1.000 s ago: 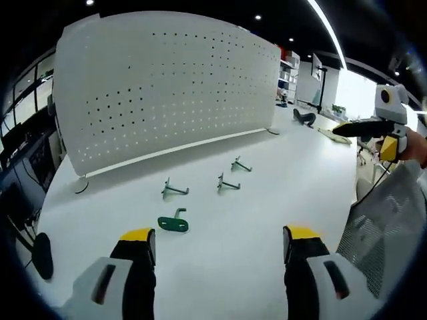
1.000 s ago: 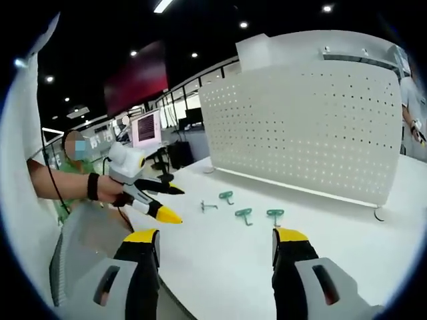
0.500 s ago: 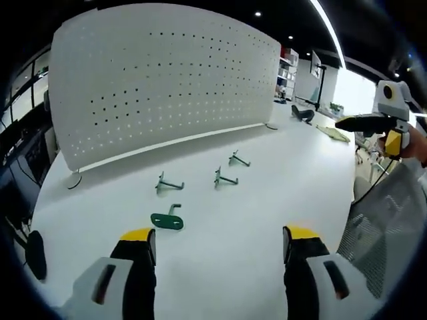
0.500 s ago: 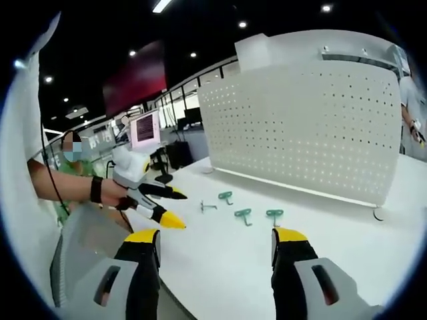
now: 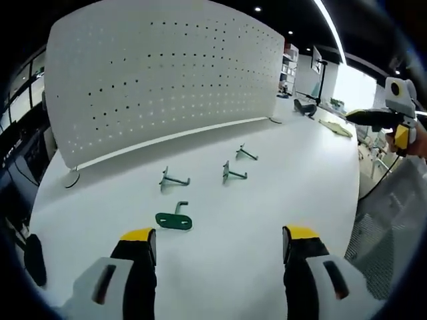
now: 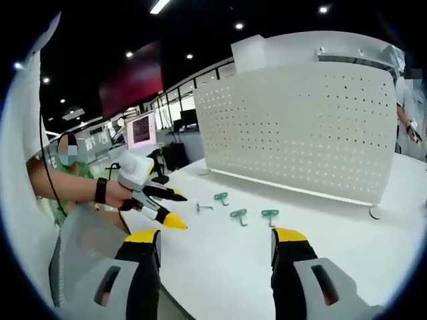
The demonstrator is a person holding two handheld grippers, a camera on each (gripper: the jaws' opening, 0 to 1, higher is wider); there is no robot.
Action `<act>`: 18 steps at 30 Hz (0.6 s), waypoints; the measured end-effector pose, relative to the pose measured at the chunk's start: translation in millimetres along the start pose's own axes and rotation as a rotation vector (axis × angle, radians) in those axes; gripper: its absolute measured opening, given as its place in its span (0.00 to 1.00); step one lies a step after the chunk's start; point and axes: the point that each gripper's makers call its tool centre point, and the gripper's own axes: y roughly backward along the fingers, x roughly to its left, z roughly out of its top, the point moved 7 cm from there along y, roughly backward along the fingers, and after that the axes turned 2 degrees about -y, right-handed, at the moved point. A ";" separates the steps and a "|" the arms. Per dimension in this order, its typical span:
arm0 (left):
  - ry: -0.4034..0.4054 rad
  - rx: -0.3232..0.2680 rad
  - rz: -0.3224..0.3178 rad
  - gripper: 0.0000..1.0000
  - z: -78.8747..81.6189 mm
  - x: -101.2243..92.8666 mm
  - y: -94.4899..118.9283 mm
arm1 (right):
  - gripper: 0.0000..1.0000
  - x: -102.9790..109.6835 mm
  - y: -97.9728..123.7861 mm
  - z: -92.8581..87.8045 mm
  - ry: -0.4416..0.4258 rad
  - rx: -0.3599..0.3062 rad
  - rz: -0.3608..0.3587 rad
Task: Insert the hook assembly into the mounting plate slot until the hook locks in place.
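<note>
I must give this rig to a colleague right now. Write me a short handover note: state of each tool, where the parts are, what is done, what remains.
Left tool: open, empty, held above the white table.
Right tool: open, empty, also above the table.
Parts: four green metal hooks lie loose on the table in front of the white perforated mounting plate, which stands upright. The flat-lying green hook is nearest the left tool; the other three hooks lie between it and the plate.
Done: nothing grasped, no hook seen in the plate.
Left: pick up a hook, carry it to the plate, insert it into a slot until it locks.
</note>
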 end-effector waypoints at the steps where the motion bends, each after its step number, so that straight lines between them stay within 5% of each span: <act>1: -0.001 0.000 0.001 0.79 0.2 1.0 -0.6 | 0.68 -0.2 0.4 0.3 -0.001 -0.003 -0.001; 18: -0.039 0.024 0.013 0.74 -3.8 16.3 -18.7 | 0.67 -3.0 0.8 -2.0 -0.007 0.003 -0.015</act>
